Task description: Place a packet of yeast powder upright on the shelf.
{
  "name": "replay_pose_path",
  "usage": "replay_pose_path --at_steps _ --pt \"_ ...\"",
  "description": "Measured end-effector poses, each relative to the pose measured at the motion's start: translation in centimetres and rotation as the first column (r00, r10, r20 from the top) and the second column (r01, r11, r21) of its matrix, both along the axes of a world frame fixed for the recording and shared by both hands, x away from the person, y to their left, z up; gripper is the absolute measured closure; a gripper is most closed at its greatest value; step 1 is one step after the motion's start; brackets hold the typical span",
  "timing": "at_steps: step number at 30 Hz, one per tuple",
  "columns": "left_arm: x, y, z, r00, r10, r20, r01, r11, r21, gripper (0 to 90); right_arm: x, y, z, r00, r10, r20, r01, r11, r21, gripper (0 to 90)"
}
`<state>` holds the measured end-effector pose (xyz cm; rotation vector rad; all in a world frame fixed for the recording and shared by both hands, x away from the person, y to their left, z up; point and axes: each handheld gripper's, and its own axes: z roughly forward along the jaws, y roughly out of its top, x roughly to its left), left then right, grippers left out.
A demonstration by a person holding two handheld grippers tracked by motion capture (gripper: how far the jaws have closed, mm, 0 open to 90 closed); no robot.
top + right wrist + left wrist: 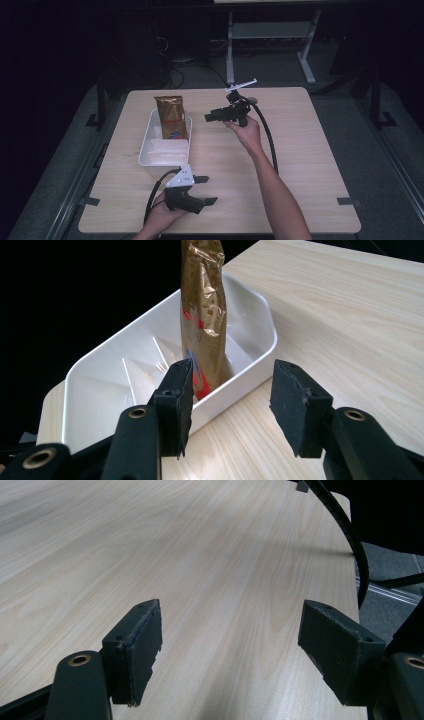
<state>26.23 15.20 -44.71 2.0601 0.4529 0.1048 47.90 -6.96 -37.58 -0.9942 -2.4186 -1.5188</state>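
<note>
**Right claw lined up on the gold bag**

My right claw (210,117) hangs over the middle of the table (300,150), pointing toward the left edge, where the gold bag (202,315) stands upright in the far end of the white tray (95,375). The bag's long axis runs straight up, and it lies just ahead, slightly left of centre between my jaws. Those jaws are spread wide and hold nothing. My left claw (206,189) rests near the table's near edge, just below the tray, equally wide and empty. The right is nearer the bag.
</note>
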Motion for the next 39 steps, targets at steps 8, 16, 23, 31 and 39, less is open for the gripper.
replay_pose_path --at_steps 8,16,23,31,39 --pt "0.0 0.1 0.0 1.0000 0.002 0.002 -0.002 1.0000 -0.003 24.7 -0.8 -1.3 0.2 1.0000 0.000 -0.003 0.000 1.000 0.004 50.3" --pt "0.0 0.0 0.0 1.0000 0.003 0.001 -0.003 1.0000 0.000 24.7 -1.7 -2.8 0.0 0.9999 -0.013 0.000 0.013 1.000 0.013 50.1" --pt "0.0 0.0 -0.1 1.0000 0.009 -0.003 -0.009 1.0000 0.001 24.6 -2.2 -3.8 0.1 0.9998 -0.020 0.001 0.020 1.000 0.009 49.7" --pt "0.1 0.0 -0.1 0.9999 0.016 0.003 -0.016 0.9999 0.006 24.6 -3.2 -5.1 -0.1 0.9997 -0.023 0.001 0.023 1.000 0.003 49.0" --pt "0.2 -0.2 -0.3 0.9998 0.022 0.000 -0.022 0.9997 0.009 23.5 -4.5 -6.6 -0.6 0.9997 -0.025 -0.007 0.025 1.000 0.015 48.3"
